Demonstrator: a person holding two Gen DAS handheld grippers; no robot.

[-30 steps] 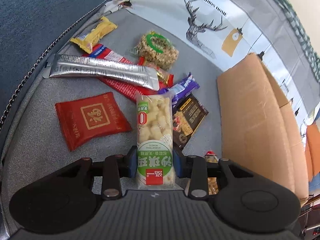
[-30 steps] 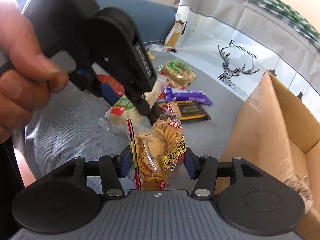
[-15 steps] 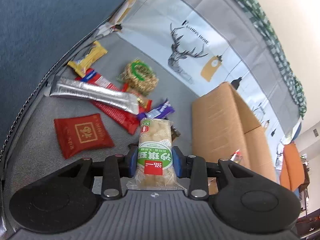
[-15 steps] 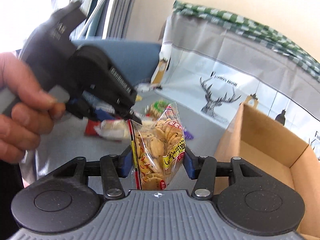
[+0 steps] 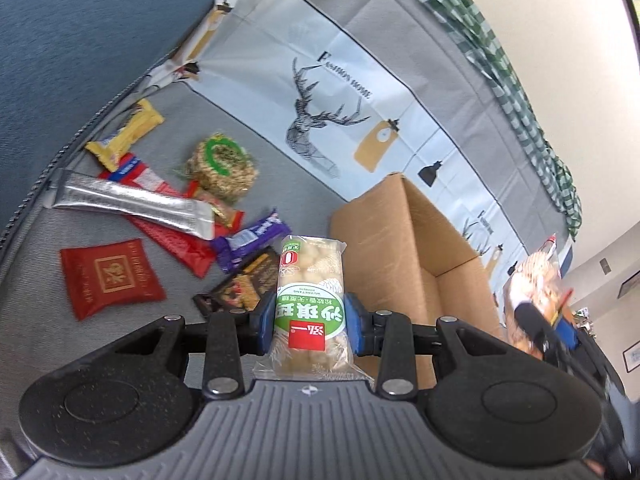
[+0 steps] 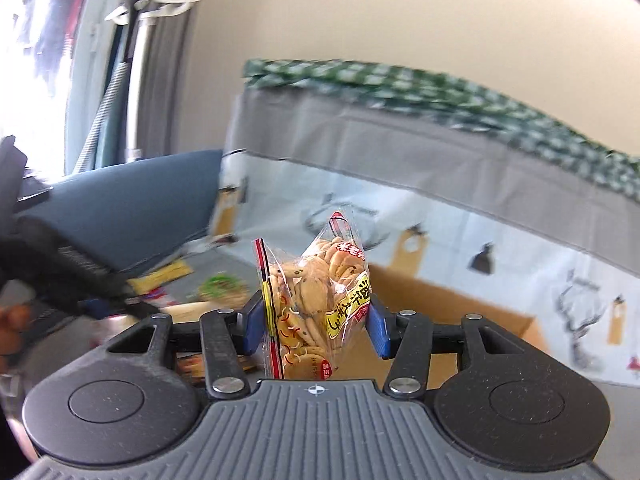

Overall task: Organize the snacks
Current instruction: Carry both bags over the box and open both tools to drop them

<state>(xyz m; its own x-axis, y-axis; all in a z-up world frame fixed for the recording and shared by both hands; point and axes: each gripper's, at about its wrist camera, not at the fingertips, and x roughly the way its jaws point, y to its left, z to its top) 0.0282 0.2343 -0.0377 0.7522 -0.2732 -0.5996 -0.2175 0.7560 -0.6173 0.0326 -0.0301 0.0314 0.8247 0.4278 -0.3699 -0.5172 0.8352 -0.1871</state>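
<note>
Now that I've lifted both packs off the sofa, L hand-held gripper clamps rice-puff pack, R hand-held gripper clamps cookie bag; cardboard box prob. next.

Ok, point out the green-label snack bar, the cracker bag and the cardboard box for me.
green-label snack bar [image 5: 310, 312]: left wrist view, on its green label.
cracker bag [image 6: 316, 296]: right wrist view, on the crackers at mid-bag.
cardboard box [image 5: 376, 232]: left wrist view, on its near outer wall.
</note>
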